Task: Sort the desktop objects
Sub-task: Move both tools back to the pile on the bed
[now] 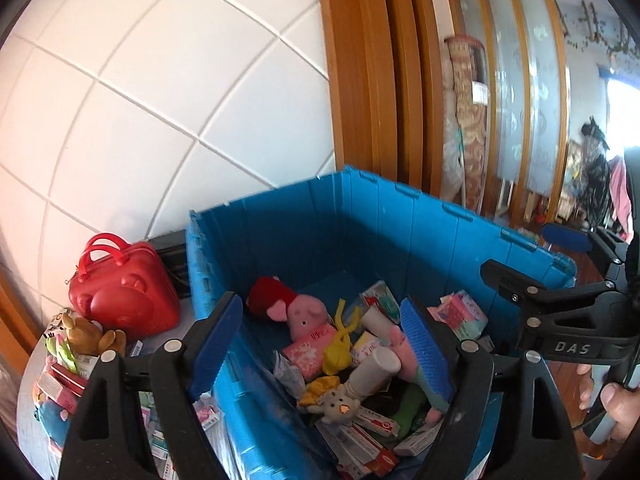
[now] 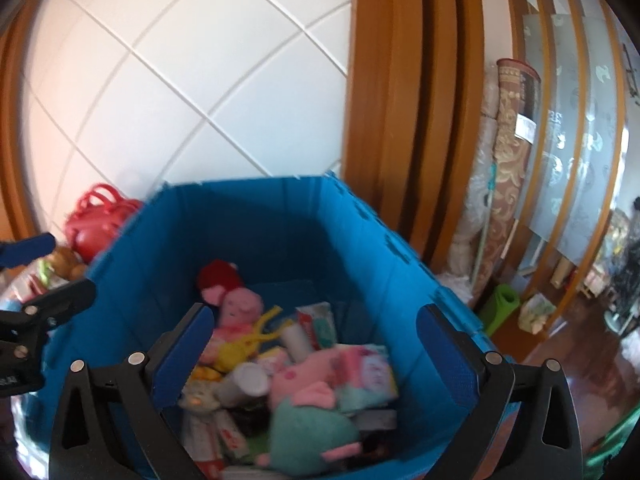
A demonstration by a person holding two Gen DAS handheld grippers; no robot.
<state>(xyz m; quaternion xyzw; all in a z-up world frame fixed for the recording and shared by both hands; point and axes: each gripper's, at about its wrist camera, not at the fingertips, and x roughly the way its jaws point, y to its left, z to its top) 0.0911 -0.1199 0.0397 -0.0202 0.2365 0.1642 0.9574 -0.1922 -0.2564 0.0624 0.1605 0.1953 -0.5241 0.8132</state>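
On the far left, a red bag [image 1: 124,292] and a brown teddy [image 1: 86,332] sit on the table [image 1: 168,338] beside a pile of small boxes [image 1: 66,384]. Next comes the big blue bin [image 1: 360,220]. Inside it lie a pink pig toy [image 1: 304,316], a yellow toy [image 1: 340,350], a white tube [image 1: 376,370] and more little boxes. The left hand-held gripper [image 1: 320,356] hangs over the bin, wide open and empty. The right hand-held gripper [image 2: 316,364] is wide open too, holding nothing.

White tiled wall [image 1: 160,80] beside wooden door frame [image 1: 360,80], dark wood floor [image 2: 568,360]
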